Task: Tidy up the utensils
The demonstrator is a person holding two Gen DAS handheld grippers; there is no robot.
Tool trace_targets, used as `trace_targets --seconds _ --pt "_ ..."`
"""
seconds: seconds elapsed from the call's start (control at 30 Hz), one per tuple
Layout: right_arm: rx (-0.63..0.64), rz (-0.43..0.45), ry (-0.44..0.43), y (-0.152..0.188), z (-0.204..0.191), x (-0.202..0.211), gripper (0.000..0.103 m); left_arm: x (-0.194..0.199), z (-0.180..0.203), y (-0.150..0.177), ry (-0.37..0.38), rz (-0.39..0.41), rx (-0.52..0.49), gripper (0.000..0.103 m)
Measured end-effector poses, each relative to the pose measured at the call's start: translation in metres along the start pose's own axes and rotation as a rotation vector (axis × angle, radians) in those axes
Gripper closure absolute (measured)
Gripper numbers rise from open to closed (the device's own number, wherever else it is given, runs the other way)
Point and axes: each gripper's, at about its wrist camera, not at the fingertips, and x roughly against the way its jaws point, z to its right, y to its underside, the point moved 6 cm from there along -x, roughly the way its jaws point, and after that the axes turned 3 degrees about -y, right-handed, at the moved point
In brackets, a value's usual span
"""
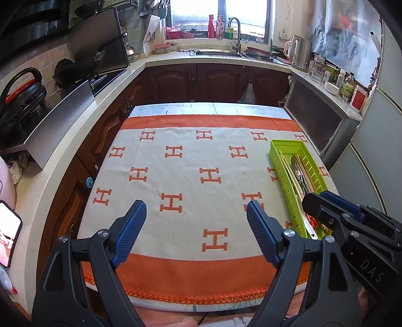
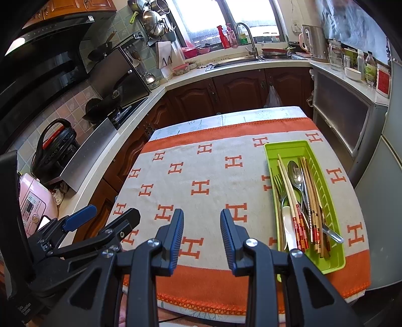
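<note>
Both the left gripper [image 1: 196, 221] and right gripper [image 2: 202, 227] hung released, empty; utensils lay gathered in the right-hand green plastic tray [image 2: 334, 201], so sorting seemed nearly finished.

Bright window [image 1: 218, 15] above sink [image 1: 218, 53], dark wooden cabinets [image 1: 218, 80], pale countertop [image 2: 140, 105], orange-and-white cloth [image 1: 191, 161] on table
</note>
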Motion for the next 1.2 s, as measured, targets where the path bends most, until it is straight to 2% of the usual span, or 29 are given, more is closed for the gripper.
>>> trace_targets --seconds 1.2 --pt "-0.007 -0.007 0.000 0.0109 0.0005 -0.0019 0.073 -0.0042 0.0024 0.0041 0.005 -0.016 -0.009 0.023"
